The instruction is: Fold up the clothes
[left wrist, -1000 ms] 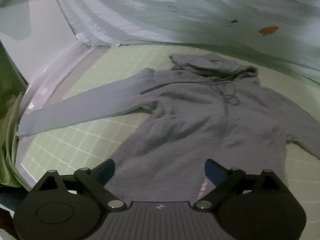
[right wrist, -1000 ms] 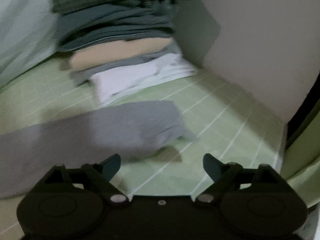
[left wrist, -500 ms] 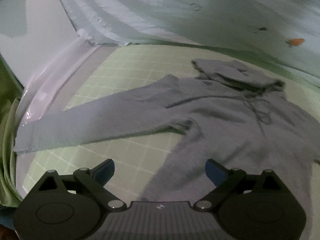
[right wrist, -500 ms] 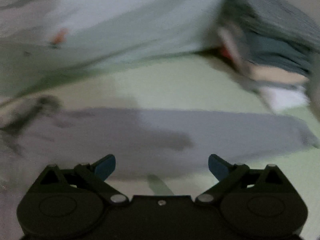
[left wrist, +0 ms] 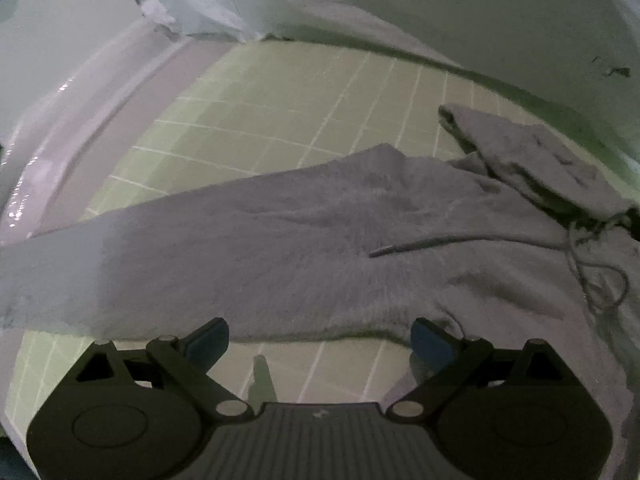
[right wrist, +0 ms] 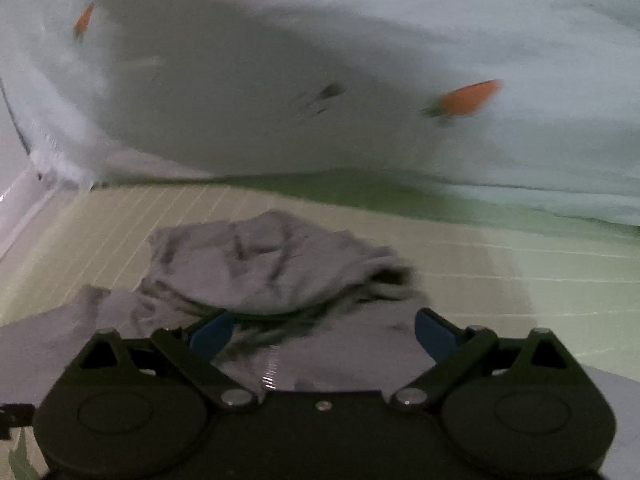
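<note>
- Lying spread on the green checked mat (left wrist: 280,120): a grey hoodie (left wrist: 360,240), one sleeve (left wrist: 160,264) stretching flat across, just ahead of the left hand-held gripper (left wrist: 320,340).
- Hovering with jaws spread wide and holding nothing, that left hand-held gripper, its right finger close by the armpit seam, its left finger close to the sleeve's near edge.
- Hanging over the chest of the hoodie, the right hand-held gripper (right wrist: 324,336), likewise spread and empty; bunching just ahead of it, the hood (right wrist: 272,256), with the zip (right wrist: 270,368) showing between the fingers.
- Trailing loose to the right of the left hand-held gripper, the drawstring (left wrist: 592,276).
- Draping behind the mat, a pale sheet (right wrist: 320,80) printed with carrots.
- Judging the cloth as soft, thick fleece: light enough to lift, limp, sagging and wrinkling when raised, not slippery, not fragile.
- Judging the best holds as doubled edges: the sleeve hem or shoulder seam, pinching both layers together; avoiding the drawstring and the zip teeth, likely to snag or slide.
- Leaving the stage open: flat spread fitting either smoothing or the start of a sleeve fold.
</note>
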`<move>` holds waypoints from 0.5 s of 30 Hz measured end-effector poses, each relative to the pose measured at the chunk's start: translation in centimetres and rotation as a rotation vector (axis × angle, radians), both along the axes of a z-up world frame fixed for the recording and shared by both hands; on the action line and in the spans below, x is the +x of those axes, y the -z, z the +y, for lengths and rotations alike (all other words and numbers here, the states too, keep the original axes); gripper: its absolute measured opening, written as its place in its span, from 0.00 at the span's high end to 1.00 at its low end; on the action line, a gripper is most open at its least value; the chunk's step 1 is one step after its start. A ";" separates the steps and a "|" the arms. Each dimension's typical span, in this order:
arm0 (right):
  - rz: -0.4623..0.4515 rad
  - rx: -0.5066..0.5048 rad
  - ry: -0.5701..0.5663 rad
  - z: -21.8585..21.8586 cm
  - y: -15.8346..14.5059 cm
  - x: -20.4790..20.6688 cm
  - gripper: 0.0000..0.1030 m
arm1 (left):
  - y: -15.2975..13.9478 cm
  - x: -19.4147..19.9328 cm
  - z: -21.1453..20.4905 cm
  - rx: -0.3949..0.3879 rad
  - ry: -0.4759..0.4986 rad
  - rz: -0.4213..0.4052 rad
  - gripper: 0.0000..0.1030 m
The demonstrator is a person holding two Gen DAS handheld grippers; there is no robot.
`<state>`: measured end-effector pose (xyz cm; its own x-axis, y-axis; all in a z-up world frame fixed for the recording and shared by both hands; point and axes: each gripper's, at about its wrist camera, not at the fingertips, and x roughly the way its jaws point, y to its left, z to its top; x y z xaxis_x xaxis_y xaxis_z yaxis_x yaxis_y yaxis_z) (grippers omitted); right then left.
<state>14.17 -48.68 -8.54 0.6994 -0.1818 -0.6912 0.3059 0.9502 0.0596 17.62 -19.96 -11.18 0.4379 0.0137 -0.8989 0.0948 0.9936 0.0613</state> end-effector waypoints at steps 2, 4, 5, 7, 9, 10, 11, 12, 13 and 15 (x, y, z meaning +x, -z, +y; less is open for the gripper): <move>0.012 0.020 -0.026 0.9 1.0 1.5 0.05 | 0.5 0.3 0.0 0.004 -0.001 0.011 0.06; 0.028 0.032 -0.051 1.6 2.0 2.6 0.07 | 1.0 0.4 0.1 0.006 -0.006 0.023 0.06; 0.041 0.032 -0.062 2.1 2.5 3.2 0.13 | 1.2 0.4 0.2 0.007 -0.008 0.029 0.06; 0.071 0.021 -0.098 2.3 3.4 4.4 0.27 | 1.7 0.5 0.3 0.009 -0.013 0.041 0.06; 0.079 0.013 -0.141 2.0 3.7 5.8 0.73 | 2.1 0.6 0.4 0.011 -0.018 0.053 0.06; 0.062 0.008 -0.148 1.5 3.4 6.3 0.82 | 2.4 0.7 0.4 0.012 -0.021 0.058 0.05; 0.037 -0.006 -0.153 0.7 2.7 7.1 0.90 | 2.6 0.8 0.5 0.013 -0.023 0.064 0.05; 0.013 -0.019 -0.157 0.0 2.0 7.9 0.91 | 2.8 0.8 0.5 0.014 -0.026 0.070 0.05; -0.020 -0.055 -0.145 -0.8 0.9 8.8 0.91 | 3.1 0.9 0.6 0.015 -0.028 0.076 0.04; -0.102 -0.129 -0.084 -2.6 -1.8 10.9 0.91 | 3.5 1.0 0.7 0.017 -0.033 0.088 0.04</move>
<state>25.09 -51.31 -6.73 0.7810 -0.2023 -0.5909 0.2239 0.9739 -0.0376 18.58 -19.31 -14.72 0.3562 0.0424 -0.9334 0.0673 0.9952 0.0709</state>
